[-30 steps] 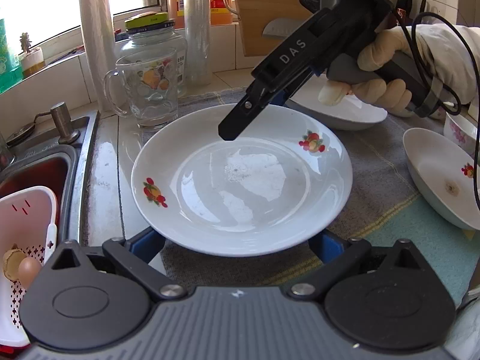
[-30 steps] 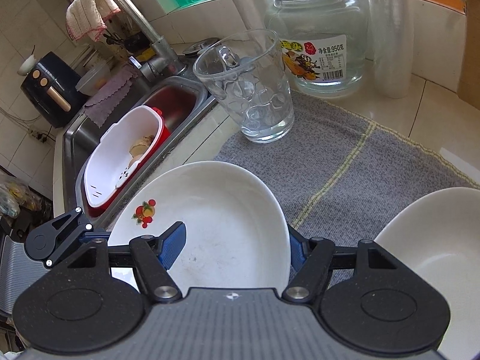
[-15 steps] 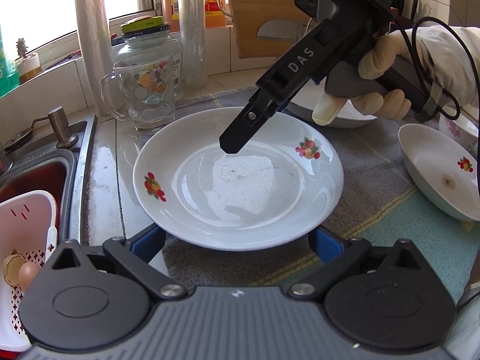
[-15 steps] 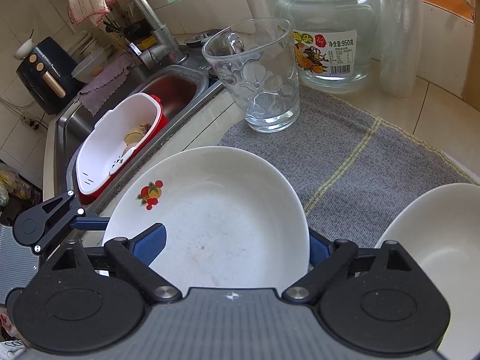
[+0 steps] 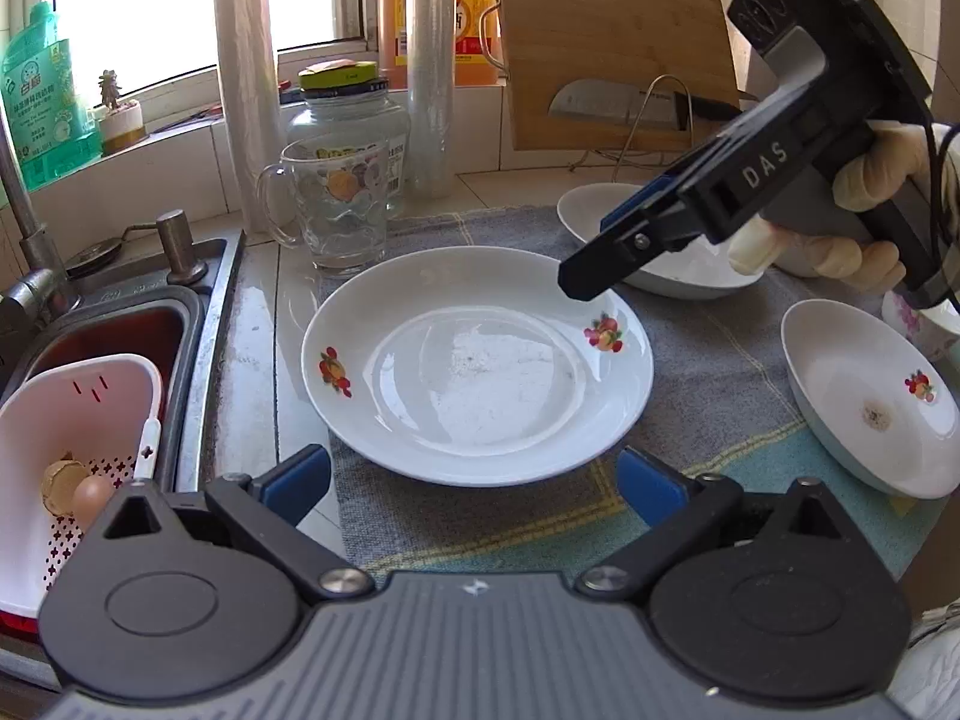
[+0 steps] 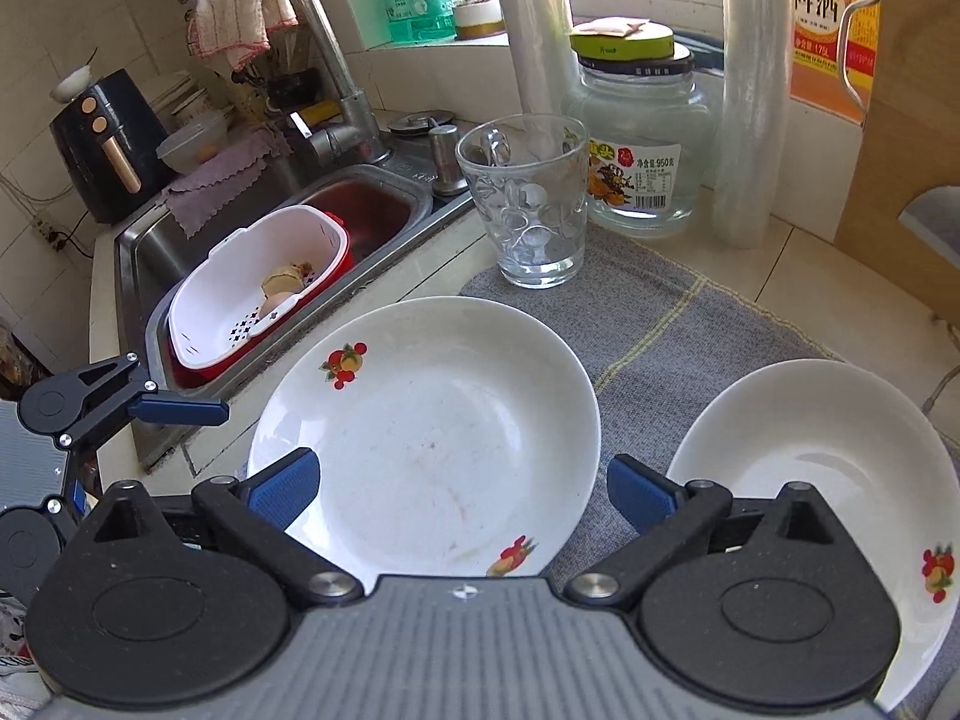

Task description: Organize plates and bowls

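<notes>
So the big fruit-print plate (image 5: 477, 372) is sitting flat on the grey dish mat (image 5: 708, 372) on the worktop (image 5: 258, 348), right next to the sink (image 5: 120, 324). Nothing is touching it. The right hand-held gripper (image 6: 459, 489) hangs over the near edge of that plate; its jaws have just been opening and now stand spread wide, blue pads on either side of the rim without pressing on it, so the plate is released. From the left wrist view you can see that same gripper from the side, held in a gloved hand (image 5: 840, 216) above the plate's far right edge.

The left hand-held gripper (image 5: 474, 477) is spread wide too, pads clear of the plate's near rim, gripping nothing.

Other dishes: a plain white bowl (image 5: 654, 240) behind the plate near the cutting board (image 5: 612, 48), and a smaller fruit-print dish (image 5: 870, 402) off to the right with a brownish spot in it. A glass mug (image 5: 330, 210) and a lidded jar (image 5: 351, 114) stand just behind the plate. A white strainer basket (image 5: 78, 420) with eggshells sits in the sink.
</notes>
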`<action>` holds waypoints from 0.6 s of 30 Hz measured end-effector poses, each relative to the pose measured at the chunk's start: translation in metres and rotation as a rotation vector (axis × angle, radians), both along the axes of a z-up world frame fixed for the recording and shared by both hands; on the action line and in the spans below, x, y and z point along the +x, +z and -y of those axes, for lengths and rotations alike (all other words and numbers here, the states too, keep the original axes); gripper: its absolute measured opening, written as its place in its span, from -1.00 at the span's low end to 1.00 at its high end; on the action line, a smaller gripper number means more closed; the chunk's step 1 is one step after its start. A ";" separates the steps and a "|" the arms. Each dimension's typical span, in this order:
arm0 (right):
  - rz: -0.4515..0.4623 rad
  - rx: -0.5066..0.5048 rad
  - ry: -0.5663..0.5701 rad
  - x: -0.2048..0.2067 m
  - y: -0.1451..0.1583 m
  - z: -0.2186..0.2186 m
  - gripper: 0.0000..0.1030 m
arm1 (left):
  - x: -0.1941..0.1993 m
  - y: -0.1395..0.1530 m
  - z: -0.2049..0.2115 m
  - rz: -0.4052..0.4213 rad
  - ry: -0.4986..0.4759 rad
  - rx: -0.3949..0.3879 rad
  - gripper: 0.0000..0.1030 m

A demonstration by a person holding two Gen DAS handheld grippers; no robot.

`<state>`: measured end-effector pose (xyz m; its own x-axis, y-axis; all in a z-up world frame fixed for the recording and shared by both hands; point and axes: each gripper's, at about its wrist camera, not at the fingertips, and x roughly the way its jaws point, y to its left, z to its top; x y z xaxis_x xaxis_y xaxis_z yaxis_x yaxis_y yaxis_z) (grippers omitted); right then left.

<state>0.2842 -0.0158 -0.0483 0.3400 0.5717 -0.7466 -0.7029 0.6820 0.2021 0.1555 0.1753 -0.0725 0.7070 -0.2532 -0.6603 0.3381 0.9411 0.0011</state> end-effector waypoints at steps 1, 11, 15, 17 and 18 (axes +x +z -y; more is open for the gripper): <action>0.016 0.001 -0.003 -0.007 0.002 0.004 1.00 | -0.002 0.002 0.003 0.005 0.013 0.000 0.96; 0.100 0.013 -0.077 -0.079 0.009 0.050 1.00 | -0.029 0.022 0.035 0.048 0.136 -0.033 0.97; 0.145 0.004 -0.118 -0.108 0.007 0.071 1.00 | -0.039 0.028 0.046 0.087 0.171 -0.036 0.98; 0.166 -0.005 -0.140 -0.120 0.007 0.079 1.00 | -0.040 0.029 0.052 0.093 0.195 -0.034 0.98; 0.174 -0.009 -0.154 -0.129 0.006 0.085 1.00 | -0.041 0.030 0.055 0.094 0.200 -0.035 0.98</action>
